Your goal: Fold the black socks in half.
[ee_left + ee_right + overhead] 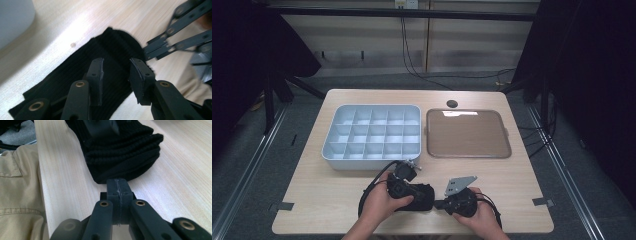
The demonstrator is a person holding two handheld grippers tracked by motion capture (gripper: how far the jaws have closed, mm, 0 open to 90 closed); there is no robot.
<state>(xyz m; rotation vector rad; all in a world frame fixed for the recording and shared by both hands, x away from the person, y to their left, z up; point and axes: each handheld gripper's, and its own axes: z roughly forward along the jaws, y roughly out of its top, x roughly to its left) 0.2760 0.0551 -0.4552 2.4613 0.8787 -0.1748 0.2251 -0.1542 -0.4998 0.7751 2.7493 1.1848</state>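
Alt text: person at a wooden table (337,200) w/ a claw in each hand; a folded black knit cloth (418,196) lies near the front edge, between the two. Left claw (116,75) hangs over the cloth, jaws apart, pads not pressing; cloth's long axis runs lengthwise under it, toward the right claw. Right claw (117,185) is closed w/ nothing visibly clamped, tips at the cloth's folded end; can't tell if touching. Judgement: left is nearer and above, so the next grasp likely falls to it, straight down across the cloth's width. Behind: grey compartment tray (414,111) and brown flat tray (504,137), well apart from the cloth.
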